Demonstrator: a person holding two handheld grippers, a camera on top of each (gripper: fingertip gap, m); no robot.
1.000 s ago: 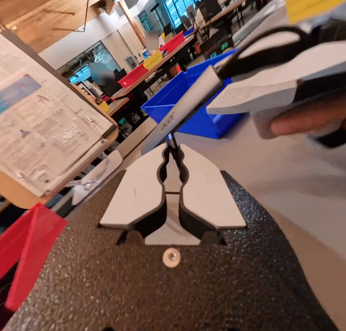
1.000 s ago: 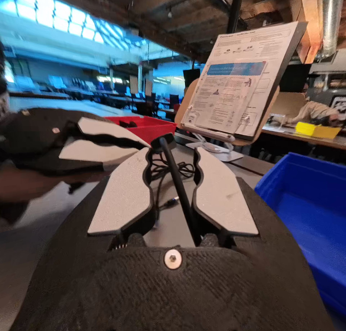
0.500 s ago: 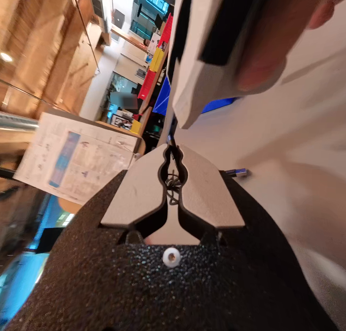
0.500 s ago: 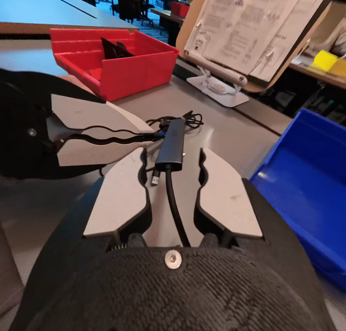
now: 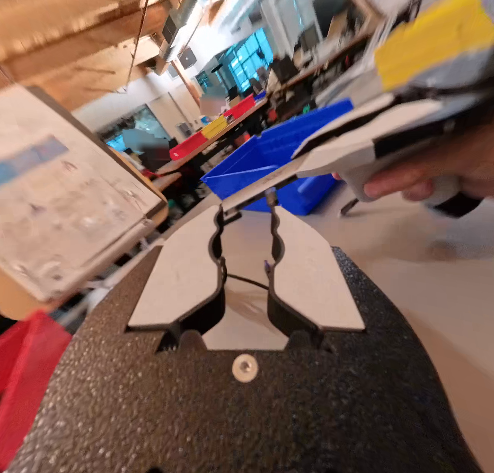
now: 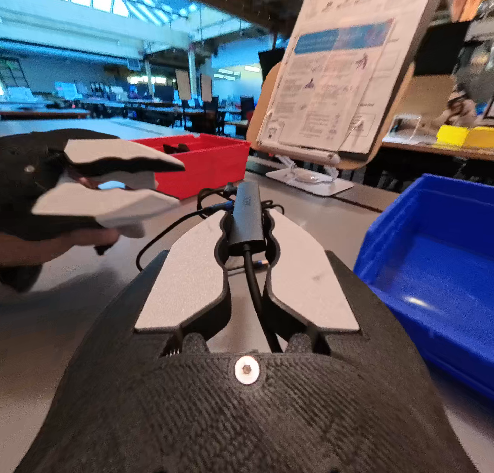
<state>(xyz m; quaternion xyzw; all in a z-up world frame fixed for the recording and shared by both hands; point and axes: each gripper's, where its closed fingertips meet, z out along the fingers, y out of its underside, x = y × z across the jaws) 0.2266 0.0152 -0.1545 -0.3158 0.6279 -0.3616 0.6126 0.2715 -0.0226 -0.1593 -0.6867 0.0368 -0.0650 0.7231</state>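
In the left wrist view, the left gripper (image 5: 246,214) sits at centre frame with its two grey fingers (image 5: 181,273) spread apart and nothing between them. A thin black cable (image 5: 247,281) crosses the gap low down over the grey surface (image 5: 401,259). Just past the fingertips, the slim grey hub (image 5: 256,190) slants up toward the right of the frame, its far end going into the right gripper (image 5: 296,160), which reaches in from the upper right, held by a hand (image 5: 427,171). A blue bin (image 5: 267,160) stands behind the hub at centre right. A document stand (image 5: 61,192) with printed sheets fills the left side, blurred, and a red bin (image 5: 24,353) shows at lower left.

In the right wrist view, the right gripper (image 6: 246,214) is pinching the dark hub (image 6: 247,219) between its fingers (image 6: 187,273); the hub points away toward the frame centre, and its thick black lead (image 6: 254,286) runs back down the gap toward the camera. A tangle of thin cable (image 6: 165,233) lies on the surface (image 6: 66,313) past and left of the fingertips. The left gripper (image 6: 176,184) hovers at left of frame, tips apart, near the hub but not touching it. The red bin (image 6: 208,163) stands behind it, the document stand (image 6: 334,85) at upper right, and the blue bin (image 6: 427,273) at right, just beside the gripper.
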